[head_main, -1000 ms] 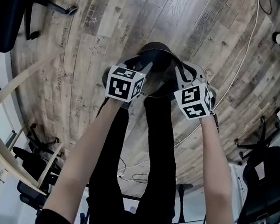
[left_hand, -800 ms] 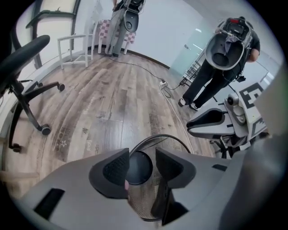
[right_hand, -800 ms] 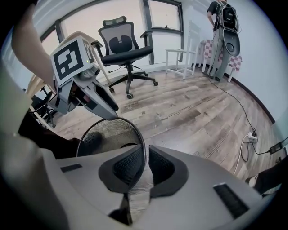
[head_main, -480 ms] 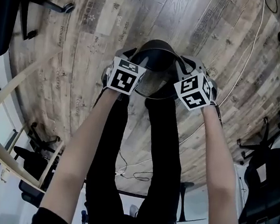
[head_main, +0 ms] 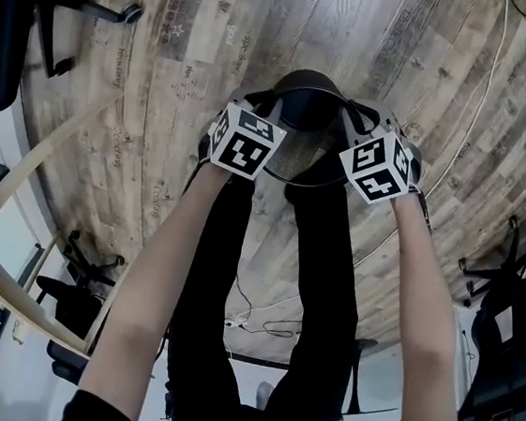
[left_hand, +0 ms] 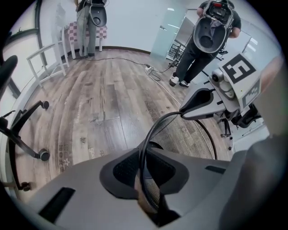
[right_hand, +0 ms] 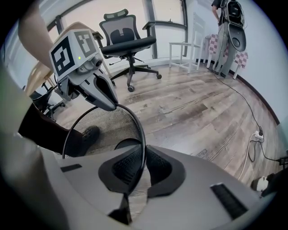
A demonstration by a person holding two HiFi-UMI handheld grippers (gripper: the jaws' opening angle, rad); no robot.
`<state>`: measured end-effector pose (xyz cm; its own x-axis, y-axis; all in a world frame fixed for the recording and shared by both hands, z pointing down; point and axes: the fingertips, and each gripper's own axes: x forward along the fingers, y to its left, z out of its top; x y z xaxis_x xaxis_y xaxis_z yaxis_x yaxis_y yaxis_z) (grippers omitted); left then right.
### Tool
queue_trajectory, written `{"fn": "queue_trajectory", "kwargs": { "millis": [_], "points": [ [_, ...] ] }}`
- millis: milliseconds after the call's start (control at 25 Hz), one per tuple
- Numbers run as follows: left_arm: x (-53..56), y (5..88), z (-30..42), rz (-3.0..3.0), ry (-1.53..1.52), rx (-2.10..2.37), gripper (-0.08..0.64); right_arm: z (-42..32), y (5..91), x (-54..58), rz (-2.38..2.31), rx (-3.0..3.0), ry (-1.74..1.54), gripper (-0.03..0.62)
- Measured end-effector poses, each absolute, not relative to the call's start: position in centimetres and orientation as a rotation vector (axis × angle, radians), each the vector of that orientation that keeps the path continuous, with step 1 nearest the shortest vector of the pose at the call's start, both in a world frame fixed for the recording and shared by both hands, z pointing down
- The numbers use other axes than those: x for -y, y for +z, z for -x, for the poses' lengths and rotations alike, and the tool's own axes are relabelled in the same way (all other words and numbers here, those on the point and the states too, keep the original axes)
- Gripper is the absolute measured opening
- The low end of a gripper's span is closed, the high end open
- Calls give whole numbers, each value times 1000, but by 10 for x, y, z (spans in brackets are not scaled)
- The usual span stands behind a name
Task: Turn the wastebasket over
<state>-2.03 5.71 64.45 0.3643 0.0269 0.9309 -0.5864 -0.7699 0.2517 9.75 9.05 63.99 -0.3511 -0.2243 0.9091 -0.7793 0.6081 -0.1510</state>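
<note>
**Both grippers on the wastebasket's rim**

The person stands with both arms stretched down in front, a gripper in each hand. The black wire-mesh wastebasket sits low over the wooden plank floor, just ahead of the person's feet. Its open mouth faces up towards them. I can't tell whether its base is resting on the boards.

The left gripper has just been closing. The thin round rim now runs between its dark pads, which are pressed onto it on the person's left side of the basket. The right gripper is clamped on the rim directly opposite, its pads tight against the wire. Each gripper points steeply down, with its marker cube on top.

Through the mesh, one of the person's dark shoes shows beside the basket. A black office chair stands well off across the room, and a white cable trails over the floor to the right.
</note>
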Motion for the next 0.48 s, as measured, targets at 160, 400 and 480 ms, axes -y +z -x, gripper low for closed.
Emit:
{"fn": "queue_trajectory", "kwargs": {
  "millis": [160, 400, 480],
  "points": [
    [-59, 643, 20, -2113, 1478, 404, 48, -98, 641, -89, -815, 1873, 743, 49],
    [-69, 634, 22, -2129, 1479, 397, 43, -97, 633, -93, -798, 1888, 723, 48],
    [-70, 629, 22, -2132, 1475, 395, 43, -96, 629, -95, -789, 1892, 714, 48]
  ]
}}
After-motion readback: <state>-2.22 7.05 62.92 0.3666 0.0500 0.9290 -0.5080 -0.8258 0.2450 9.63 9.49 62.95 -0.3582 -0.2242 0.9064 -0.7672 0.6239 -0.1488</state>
